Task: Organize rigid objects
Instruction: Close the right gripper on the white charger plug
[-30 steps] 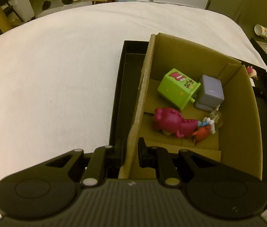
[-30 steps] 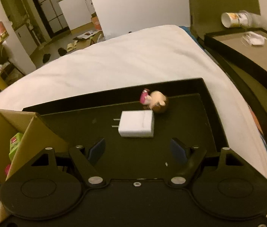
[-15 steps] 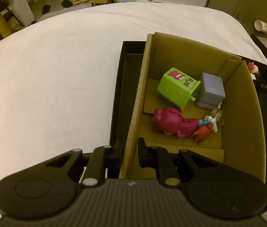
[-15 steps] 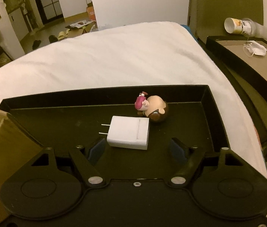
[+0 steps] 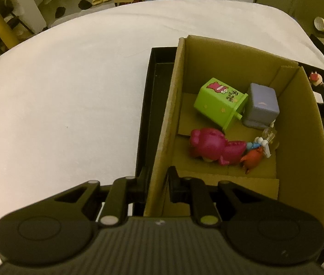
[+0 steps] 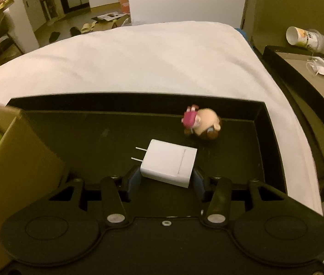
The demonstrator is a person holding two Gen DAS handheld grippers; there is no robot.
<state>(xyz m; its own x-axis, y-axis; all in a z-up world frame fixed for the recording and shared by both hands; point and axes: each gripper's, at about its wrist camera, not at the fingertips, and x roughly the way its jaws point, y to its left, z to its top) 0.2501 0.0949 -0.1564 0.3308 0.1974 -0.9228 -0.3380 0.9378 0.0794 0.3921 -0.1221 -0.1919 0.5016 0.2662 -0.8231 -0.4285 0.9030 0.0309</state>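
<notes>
Left claw (image 5: 157,183) pinches the near-left wall of the cardboard box (image 5: 308,123) — one finger outside the wall, one inside, both pressed against the cardboard. The box stands in the left part of a black tray (image 6: 269,142), which lies on a white bed (image 5: 65,87). Inside the box: a green toy bin (image 5: 219,103) on its side, a lilac cube (image 5: 262,104) just beside it toward the right wall, a magenta figure (image 5: 210,145) lying in front of the bin, and a small orange figure (image 5: 252,158) touching the magenta one's right end; a small clear item next to the orange figure is too indistinct to identify. Right claw (image 6: 165,181) sits low in the tray's open part, its blue pads (image 6: 133,178) on either side of the white charger plug (image 6: 170,165). The pads look to be touching or nearly touching the plug's near end, but a firm grip cannot be confirmed. The plug lies flat on the tray floor, prongs pointing left toward the box. A round tan figure with a pink cap (image 6: 202,123) lies beyond the plug, near the tray's far wall — apart from the plug. A nightstand with a tipped paper cup (image 6: 304,37) stands right of the bed.
</notes>
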